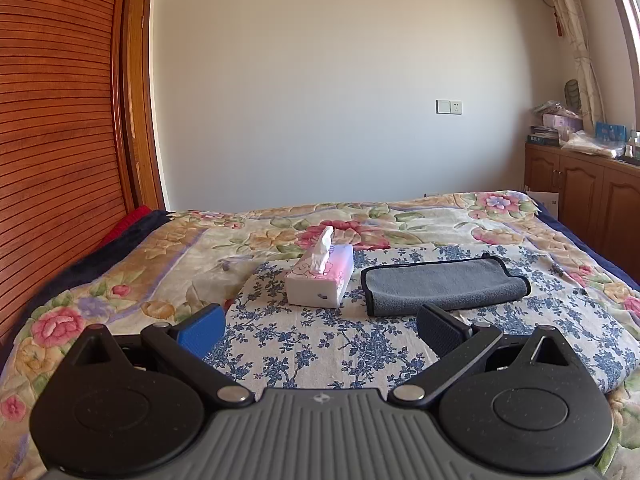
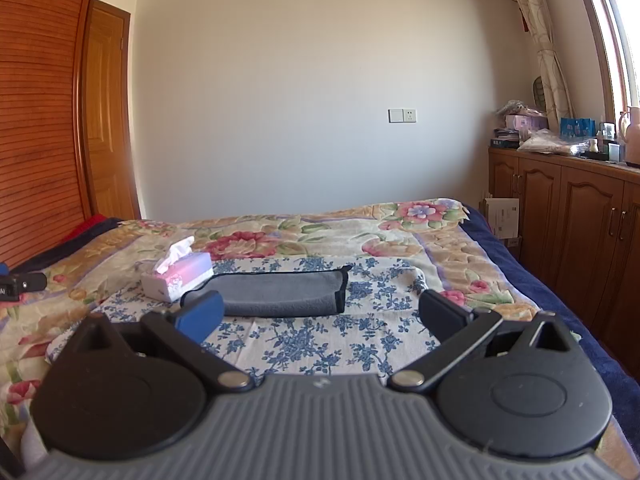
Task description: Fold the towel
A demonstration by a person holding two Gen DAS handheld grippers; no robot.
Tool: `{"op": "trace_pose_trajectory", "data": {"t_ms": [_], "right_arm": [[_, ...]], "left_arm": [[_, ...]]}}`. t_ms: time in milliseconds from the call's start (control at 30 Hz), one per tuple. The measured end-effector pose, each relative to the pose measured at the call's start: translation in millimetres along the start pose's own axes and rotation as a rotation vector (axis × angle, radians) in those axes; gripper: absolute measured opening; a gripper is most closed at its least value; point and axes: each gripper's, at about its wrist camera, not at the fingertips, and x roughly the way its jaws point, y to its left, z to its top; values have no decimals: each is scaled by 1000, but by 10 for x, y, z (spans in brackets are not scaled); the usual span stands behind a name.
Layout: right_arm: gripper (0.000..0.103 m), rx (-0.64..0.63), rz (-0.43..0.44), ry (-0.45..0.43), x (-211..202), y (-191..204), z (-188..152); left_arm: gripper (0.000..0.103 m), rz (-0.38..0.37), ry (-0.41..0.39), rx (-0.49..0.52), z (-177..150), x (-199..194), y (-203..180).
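Observation:
A grey towel (image 1: 444,286) with a dark hem lies folded into a long flat strip on a blue-flowered cloth (image 1: 320,344) on the bed. It also shows in the right wrist view (image 2: 276,294). My left gripper (image 1: 320,326) is open and empty, held above the cloth, short of the towel and to its left. My right gripper (image 2: 320,316) is open and empty, held just in front of the towel's near edge. The tip of the left gripper shows at the left edge of the right wrist view (image 2: 16,284).
A pink and white tissue box (image 1: 320,280) stands just left of the towel, also seen in the right wrist view (image 2: 178,276). The bed has a floral quilt (image 1: 400,224). A wooden wardrobe (image 1: 60,120) stands left and cluttered cabinets (image 2: 560,208) right.

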Motion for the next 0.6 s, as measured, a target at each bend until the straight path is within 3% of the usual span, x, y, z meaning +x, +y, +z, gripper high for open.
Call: {"op": "trace_pose_trajectory", "data": {"t_ms": [600], "right_arm": [[103, 6, -4, 8, 15, 11, -18]], "left_arm": [[103, 3, 1, -2, -2, -10, -12]]}}
